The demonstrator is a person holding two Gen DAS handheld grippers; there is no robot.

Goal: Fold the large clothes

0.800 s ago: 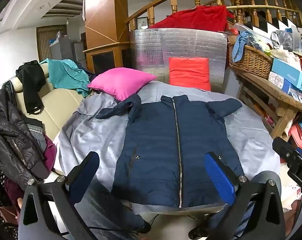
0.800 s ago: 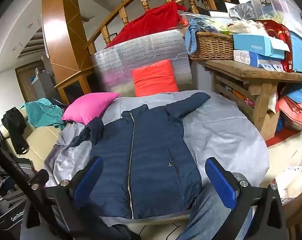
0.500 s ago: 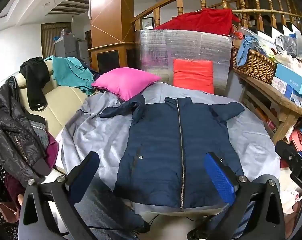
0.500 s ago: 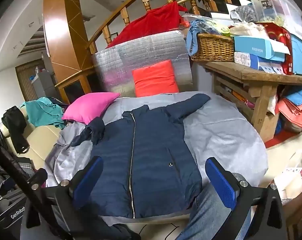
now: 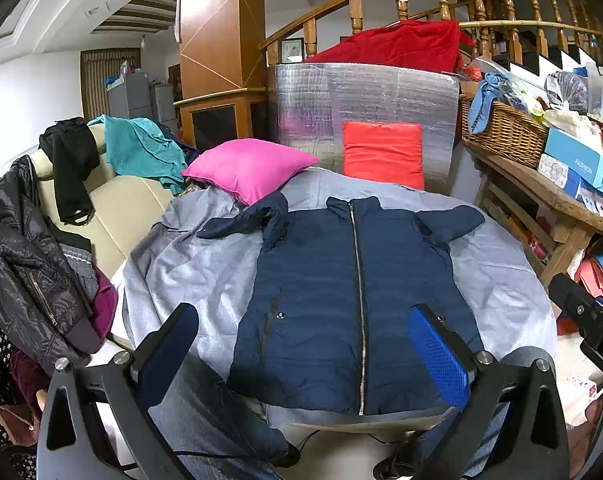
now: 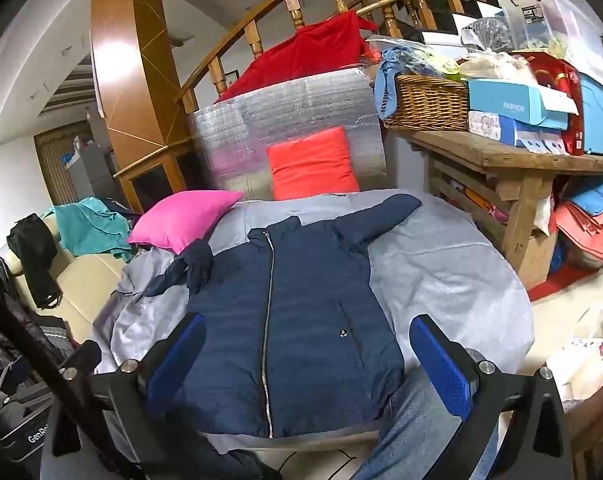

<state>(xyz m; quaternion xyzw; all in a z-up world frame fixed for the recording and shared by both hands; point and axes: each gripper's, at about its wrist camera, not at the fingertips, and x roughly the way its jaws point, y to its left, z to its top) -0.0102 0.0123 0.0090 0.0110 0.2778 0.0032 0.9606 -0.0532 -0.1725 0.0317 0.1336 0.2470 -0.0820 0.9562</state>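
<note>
Since the earlier frames both wrist views have drifted a little, so the navy jacket [image 5: 353,300] sits slightly further right and lower in the left view, while the garment itself has kept its spot and shape. Zipped up and front side up, the jacket lies flat on the grey sheet [image 5: 189,268] that covers the round table, its hem at the near edge and its collar toward the far side. One sleeve [image 6: 381,216] stretches out from the jacket toward the orange cushion [image 6: 313,164], which leans on a silver foil panel [image 5: 365,96] beyond the collar. The other sleeve [image 5: 253,220] is crumpled and twisted beside the jacket's shoulder, just in front of the pink cushion [image 5: 249,164]. The left gripper [image 5: 301,344] hovers above the jacket's hem with its jaws spread wide and nothing between them; its blue pads [image 5: 437,356] stand clear of the fabric. The right gripper [image 6: 305,360] hangs likewise over the hem, jaws wide apart and empty. Off the jacket's outstretched-sleeve side stands a wooden bench with a wicker basket [image 6: 425,104] and boxes; off its crumpled-sleeve side a beige sofa [image 5: 117,208] carries a black jacket [image 5: 25,276] and a teal garment [image 5: 141,148].
</note>
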